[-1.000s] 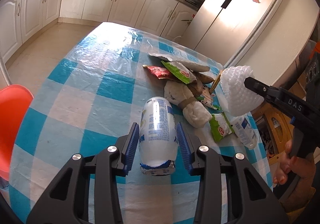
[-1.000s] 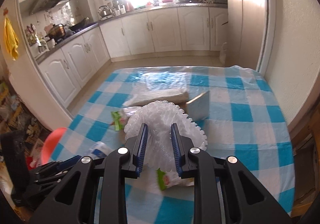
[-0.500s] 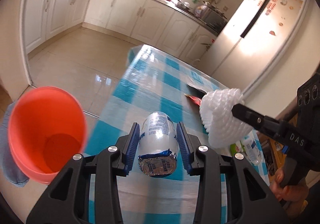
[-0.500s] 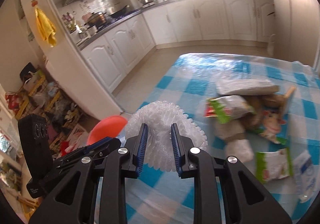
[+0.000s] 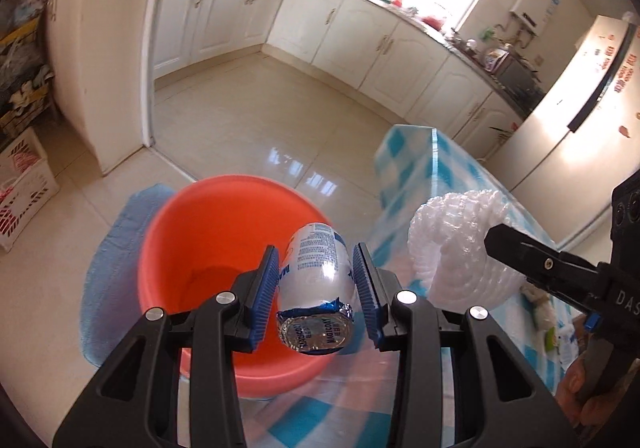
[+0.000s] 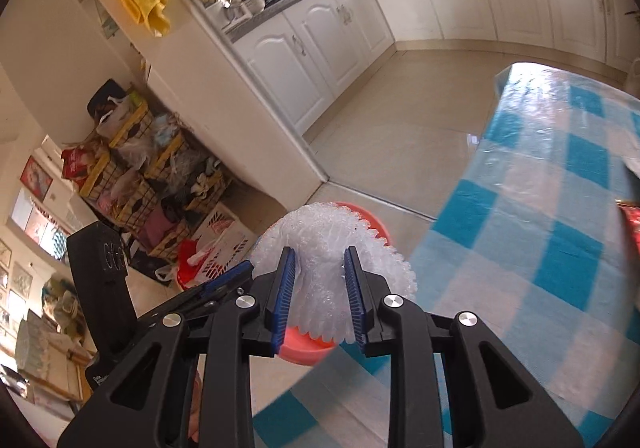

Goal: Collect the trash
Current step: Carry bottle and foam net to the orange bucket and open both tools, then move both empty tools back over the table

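My left gripper (image 5: 316, 280) is shut on a white plastic bottle (image 5: 316, 288) with blue print and a foil cap, held over the open orange bucket (image 5: 192, 232) that stands on the floor beside the table. My right gripper (image 6: 318, 288) is shut on a white foam net sleeve (image 6: 332, 248), held just above the table's edge next to the bucket (image 6: 372, 224). The sleeve (image 5: 460, 248) and the right gripper's finger also show at the right of the left wrist view. The left gripper shows in the right wrist view as a black body at lower left.
A table with a blue-and-white checked cloth (image 6: 560, 248) runs off to the right, with more wrappers (image 5: 548, 328) on it. A blue mat (image 5: 100, 268) lies under the bucket. White baskets and clutter (image 6: 160, 188) stand by the wall; white kitchen cabinets (image 5: 340, 28) line the back.
Both grippers have swung left from the table's trash pile toward the floor. The bottle now hangs over the orange bucket and the foam sleeve is close beside it.
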Demonstrator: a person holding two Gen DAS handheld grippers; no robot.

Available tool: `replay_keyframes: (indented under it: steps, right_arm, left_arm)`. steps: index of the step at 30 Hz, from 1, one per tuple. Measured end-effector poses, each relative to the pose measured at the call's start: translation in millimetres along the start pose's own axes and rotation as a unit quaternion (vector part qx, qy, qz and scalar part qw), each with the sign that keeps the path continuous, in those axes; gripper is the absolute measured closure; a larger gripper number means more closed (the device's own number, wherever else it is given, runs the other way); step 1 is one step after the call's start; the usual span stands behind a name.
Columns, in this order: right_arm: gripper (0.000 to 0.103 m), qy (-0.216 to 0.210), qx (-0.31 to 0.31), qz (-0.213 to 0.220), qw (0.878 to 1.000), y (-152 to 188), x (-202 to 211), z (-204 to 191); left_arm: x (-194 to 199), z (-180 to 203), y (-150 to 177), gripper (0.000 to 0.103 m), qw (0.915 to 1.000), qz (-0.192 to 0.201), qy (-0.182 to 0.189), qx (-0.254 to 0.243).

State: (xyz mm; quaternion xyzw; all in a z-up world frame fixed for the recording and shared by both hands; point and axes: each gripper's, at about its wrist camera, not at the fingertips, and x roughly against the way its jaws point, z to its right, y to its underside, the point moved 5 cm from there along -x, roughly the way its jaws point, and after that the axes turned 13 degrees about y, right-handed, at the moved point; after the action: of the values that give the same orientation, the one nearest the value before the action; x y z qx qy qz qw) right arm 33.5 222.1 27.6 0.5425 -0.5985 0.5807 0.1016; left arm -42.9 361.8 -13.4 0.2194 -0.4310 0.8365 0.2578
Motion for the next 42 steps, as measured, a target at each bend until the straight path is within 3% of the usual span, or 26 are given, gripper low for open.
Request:
replay_keyframes:
  steps: [4, 7, 12, 18, 21, 25, 30, 36, 38, 42]
  right_arm:
    - [0.07, -0.001, 0.028, -0.006, 1.0, -3, -23, -22]
    - [0.043, -0.002, 0.045, 0.002, 0.999, -4, -27, -33]
    - [0.024, -0.012, 0.048, 0.019, 0.999, -7, -27, -38]
    - [0.023, -0.113, -0.001, 0.006, 0.994, -11, -29, -28]
    - [0.023, -0.153, -0.024, 0.007, 0.988, -15, -28, -24]
    - [0.023, -0.198, -0.067, 0.003, 0.978, -20, -27, -10]
    - [0.023, -0.224, -0.097, 0.001, 0.97, -27, -24, 2]
    - [0.023, -0.308, -0.131, -0.022, 0.942, -32, -28, -3]
    - [0.023, -0.316, -0.124, -0.022, 0.941, -34, -25, -7]
    - [0.023, -0.296, -0.107, -0.011, 0.949, -36, -14, -6]
  left_arm:
    - [-8, -25, 1, 0.063, 0.9996, -0.01, -0.02, 0.019]
    - [-13, -39, 2, 0.063, 0.9991, -0.016, -0.029, 0.028]
    - [-19, -57, 4, 0.063, 0.998, -0.023, -0.04, 0.043]
    - [-23, -70, 7, 0.059, 0.9961, -0.029, -0.06, 0.058]
    - [-18, -73, 8, 0.052, 0.9956, -0.023, -0.068, 0.06]
    - [-14, -74, 8, 0.044, 0.9953, -0.017, -0.077, 0.058]
    - [-12, -71, 7, 0.04, 0.9949, -0.012, -0.089, 0.045]
    - [-13, -74, 8, 0.039, 0.9938, -0.015, -0.099, 0.048]
    - [-11, -77, 8, 0.039, 0.9932, -0.013, -0.104, 0.05]
    - [-4, -79, 5, 0.038, 0.9929, -0.005, -0.108, 0.05]
